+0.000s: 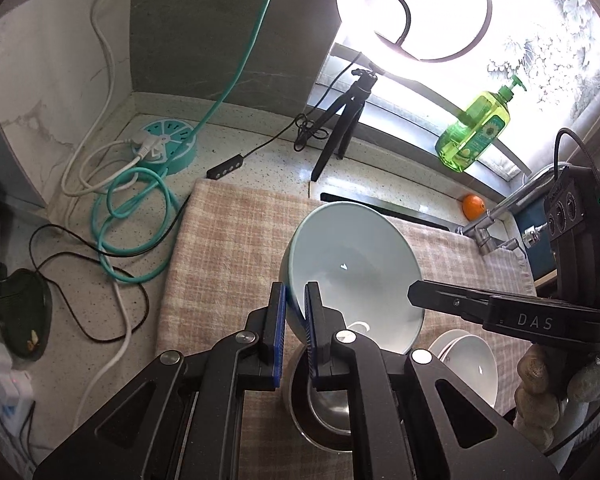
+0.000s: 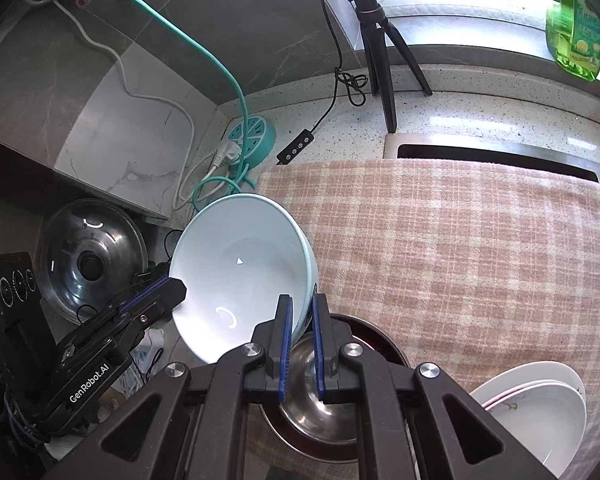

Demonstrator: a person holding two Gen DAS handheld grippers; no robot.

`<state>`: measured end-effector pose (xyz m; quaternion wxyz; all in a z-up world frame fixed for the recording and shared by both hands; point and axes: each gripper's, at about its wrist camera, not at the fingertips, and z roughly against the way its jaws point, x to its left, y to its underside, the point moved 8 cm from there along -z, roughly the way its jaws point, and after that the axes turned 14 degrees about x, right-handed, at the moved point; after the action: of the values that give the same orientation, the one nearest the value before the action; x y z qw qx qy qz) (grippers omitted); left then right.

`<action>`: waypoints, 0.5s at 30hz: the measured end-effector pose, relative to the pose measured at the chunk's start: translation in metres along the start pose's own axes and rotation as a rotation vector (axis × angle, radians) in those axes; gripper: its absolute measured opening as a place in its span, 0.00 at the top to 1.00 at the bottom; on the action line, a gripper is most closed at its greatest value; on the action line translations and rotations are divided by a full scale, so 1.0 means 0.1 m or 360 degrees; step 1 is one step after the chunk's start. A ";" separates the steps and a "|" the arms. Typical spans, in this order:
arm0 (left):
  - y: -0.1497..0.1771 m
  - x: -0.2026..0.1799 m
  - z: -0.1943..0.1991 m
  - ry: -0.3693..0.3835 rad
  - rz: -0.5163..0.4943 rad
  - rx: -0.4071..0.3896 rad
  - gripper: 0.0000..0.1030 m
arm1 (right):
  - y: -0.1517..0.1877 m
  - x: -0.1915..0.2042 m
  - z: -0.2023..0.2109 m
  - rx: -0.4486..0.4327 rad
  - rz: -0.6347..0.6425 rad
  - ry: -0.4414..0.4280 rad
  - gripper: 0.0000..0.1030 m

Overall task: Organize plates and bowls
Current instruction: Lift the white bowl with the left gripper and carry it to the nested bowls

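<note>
A pale blue bowl (image 1: 352, 264) is held in the air above the checked cloth (image 1: 228, 240), gripped on opposite rims. My left gripper (image 1: 296, 300) is shut on its left rim. My right gripper (image 2: 302, 314) is shut on its right rim; the bowl shows in the right wrist view (image 2: 240, 264) too. Below it sits a steel bowl (image 2: 316, 404) inside a dark red-rimmed bowl (image 2: 384, 344). A stack of white bowls (image 2: 540, 412) lies to the right, also in the left wrist view (image 1: 468, 364).
A tripod (image 1: 340, 120), teal power hub (image 1: 168, 144) and loose cables (image 1: 112, 208) lie on the counter at the back left. A green soap bottle (image 1: 476, 132), an orange (image 1: 473, 205) and a tap (image 1: 496, 224) are at the right. A glass lid (image 2: 88, 264) sits left.
</note>
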<state>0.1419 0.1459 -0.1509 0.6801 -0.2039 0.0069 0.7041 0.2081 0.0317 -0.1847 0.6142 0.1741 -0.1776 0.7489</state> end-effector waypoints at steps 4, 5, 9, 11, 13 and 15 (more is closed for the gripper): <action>0.11 -0.07 -0.01 0.0004 -0.0007 0.0012 0.93 | 0.12 -0.05 0.01 0.0003 -0.0009 -0.0002 0.91; 0.13 -0.08 -0.02 0.0006 -0.0007 0.0018 0.93 | 0.15 -0.07 0.01 0.0007 -0.0011 -0.0002 0.91; 0.24 -0.12 -0.06 0.0019 -0.0004 0.0040 0.93 | 0.27 -0.13 -0.01 0.0019 -0.0031 -0.0010 0.91; 0.30 -0.14 -0.08 0.0028 0.0000 0.0055 0.93 | 0.33 -0.16 -0.02 0.0028 -0.0033 -0.0002 0.91; 0.35 -0.16 -0.11 0.0038 -0.0001 0.0073 0.93 | 0.39 -0.19 -0.06 0.0048 -0.0045 -0.0002 0.91; 0.39 -0.17 -0.13 0.0045 -0.0001 0.0088 0.93 | 0.45 -0.23 -0.09 0.0065 -0.0061 -0.0013 0.91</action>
<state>0.1076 0.1229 -0.1683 0.6855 -0.1950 0.0360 0.7006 0.1678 0.0079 -0.2063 0.6241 0.1931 -0.1615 0.7397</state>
